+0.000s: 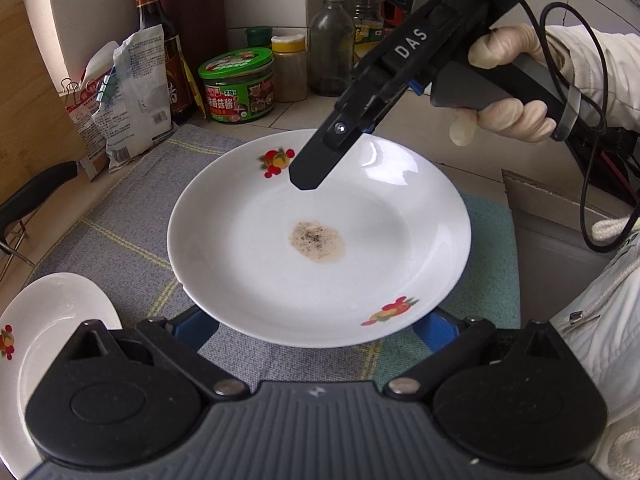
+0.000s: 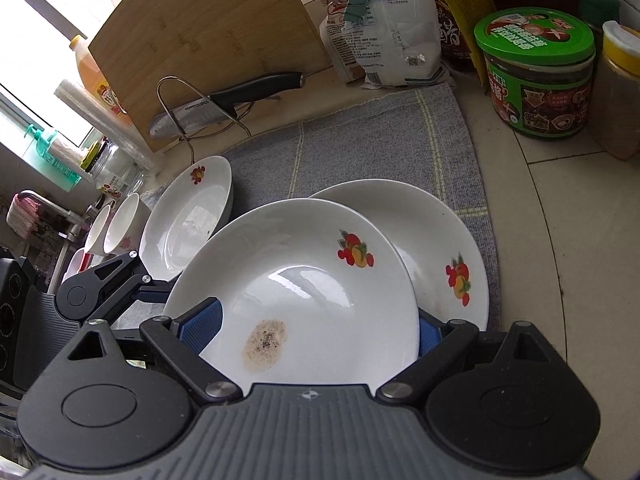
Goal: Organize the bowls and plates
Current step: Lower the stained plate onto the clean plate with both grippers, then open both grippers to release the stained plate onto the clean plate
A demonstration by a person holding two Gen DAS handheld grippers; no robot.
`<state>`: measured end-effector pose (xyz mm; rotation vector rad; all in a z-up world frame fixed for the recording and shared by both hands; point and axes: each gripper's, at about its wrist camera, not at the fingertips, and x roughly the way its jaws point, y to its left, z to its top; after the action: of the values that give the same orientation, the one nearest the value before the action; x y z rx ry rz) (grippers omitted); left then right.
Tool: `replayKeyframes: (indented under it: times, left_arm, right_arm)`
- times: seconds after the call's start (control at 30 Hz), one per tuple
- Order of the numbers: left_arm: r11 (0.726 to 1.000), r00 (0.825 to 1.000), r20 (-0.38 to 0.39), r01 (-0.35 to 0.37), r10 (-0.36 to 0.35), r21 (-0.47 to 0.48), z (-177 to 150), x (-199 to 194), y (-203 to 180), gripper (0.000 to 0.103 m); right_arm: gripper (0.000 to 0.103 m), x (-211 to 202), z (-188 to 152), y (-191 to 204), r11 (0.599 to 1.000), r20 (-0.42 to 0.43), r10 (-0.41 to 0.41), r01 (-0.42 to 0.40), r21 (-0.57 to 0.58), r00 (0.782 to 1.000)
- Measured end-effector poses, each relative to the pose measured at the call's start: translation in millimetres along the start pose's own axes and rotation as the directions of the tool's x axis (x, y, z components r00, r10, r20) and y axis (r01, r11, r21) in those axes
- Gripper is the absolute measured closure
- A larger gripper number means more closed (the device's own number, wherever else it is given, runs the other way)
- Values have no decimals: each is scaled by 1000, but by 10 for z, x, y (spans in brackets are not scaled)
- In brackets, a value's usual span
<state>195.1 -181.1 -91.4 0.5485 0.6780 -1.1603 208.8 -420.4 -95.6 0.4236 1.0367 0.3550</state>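
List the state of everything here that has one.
Stained plate: lifted, dirty, held by both grippers.
Left gripper: shut on its rim.
Right gripper: shut on its opposite rim.
Lower plate: flat on cloth, partly covered.
Bowls: tipped on their sides.
Jar: lid on.

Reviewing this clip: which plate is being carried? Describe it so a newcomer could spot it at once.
On the grey checked cloth lie several white fruit-printed plates. The carried plate is the nearest, overlapping a clean plate behind it. It alone has a brown speckled stain in its middle.
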Motion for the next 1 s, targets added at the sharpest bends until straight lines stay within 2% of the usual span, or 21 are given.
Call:
replayKeyframes:
  times: [0.53, 1.0]
  left_arm:
    - [999, 999, -28, 22, -23, -30, 92, 137, 114, 2]
    - [999, 998, -50, 34, -36, -22, 128, 208, 198, 3]
  right_arm:
    - [6, 110, 53, -211, 1000, -16, 1, 0, 29, 1000]
    - [6, 17, 47, -273, 998, -2, 9, -9, 54, 1000]
